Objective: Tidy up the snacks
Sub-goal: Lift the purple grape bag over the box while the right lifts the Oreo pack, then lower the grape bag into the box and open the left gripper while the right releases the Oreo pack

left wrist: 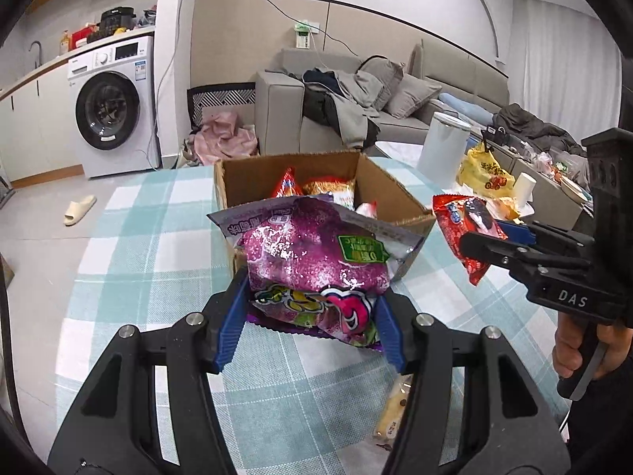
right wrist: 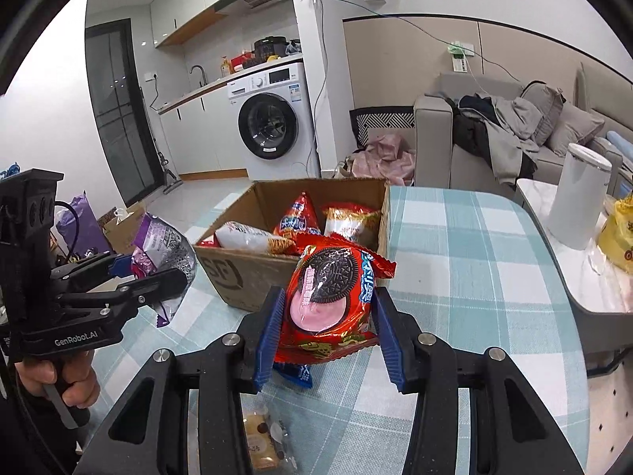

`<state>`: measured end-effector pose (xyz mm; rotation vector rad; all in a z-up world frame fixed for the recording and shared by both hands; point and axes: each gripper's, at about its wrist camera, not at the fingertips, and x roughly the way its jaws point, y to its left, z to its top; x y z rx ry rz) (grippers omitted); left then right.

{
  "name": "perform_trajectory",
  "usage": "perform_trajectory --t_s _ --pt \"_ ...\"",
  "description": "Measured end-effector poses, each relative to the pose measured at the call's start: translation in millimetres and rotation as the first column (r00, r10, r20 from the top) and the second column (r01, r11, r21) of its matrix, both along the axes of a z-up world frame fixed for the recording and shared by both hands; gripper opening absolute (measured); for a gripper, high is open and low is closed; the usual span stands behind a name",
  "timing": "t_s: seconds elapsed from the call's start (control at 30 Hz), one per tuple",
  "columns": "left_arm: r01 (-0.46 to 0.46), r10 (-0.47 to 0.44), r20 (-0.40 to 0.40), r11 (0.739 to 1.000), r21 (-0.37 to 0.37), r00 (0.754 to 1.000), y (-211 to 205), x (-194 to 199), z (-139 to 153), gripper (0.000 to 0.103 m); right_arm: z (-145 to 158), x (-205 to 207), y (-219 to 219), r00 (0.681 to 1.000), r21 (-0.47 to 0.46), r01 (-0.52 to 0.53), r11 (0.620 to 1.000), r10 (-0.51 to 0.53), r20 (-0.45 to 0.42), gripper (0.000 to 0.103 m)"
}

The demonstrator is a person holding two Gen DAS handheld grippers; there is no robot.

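My left gripper point(left wrist: 310, 297) is shut on a purple snack bag point(left wrist: 312, 261) and holds it above the checked tablecloth, just in front of an open cardboard box point(left wrist: 399, 194) with several snack packs inside. My right gripper point(right wrist: 326, 301) is shut on a red Oreo pack point(right wrist: 330, 297), held near the box's point(right wrist: 241, 273) front right corner. In the left wrist view the right gripper point(left wrist: 474, 243) with the red pack point(left wrist: 455, 217) is right of the box. In the right wrist view the left gripper point(right wrist: 158, 273) with the purple bag point(right wrist: 162, 245) is left of the box.
A small yellow snack pack point(left wrist: 389, 415) lies on the tablecloth point(left wrist: 158, 237) below my grippers; it also shows in the right wrist view point(right wrist: 261, 439). A blue wrapper point(right wrist: 298, 374) lies under the red pack. A white canister point(right wrist: 581, 194) and a yellow bag point(left wrist: 484, 172) stand on a side table to the right.
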<state>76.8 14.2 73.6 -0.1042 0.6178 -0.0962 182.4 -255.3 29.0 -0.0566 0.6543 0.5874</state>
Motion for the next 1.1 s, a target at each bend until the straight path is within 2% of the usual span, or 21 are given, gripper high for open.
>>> perform_trajectory --t_s 0.6,1.1 --pt "-0.014 0.013 0.047 1.0 0.028 0.999 -3 11 45 0.055 32 3 11 0.999 0.042 -0.018 0.999 0.016 0.039 0.046" --pt "-0.045 0.045 0.037 0.999 0.018 0.998 9 48 48 0.055 37 16 21 1.0 0.068 -0.015 0.998 0.013 0.028 0.046"
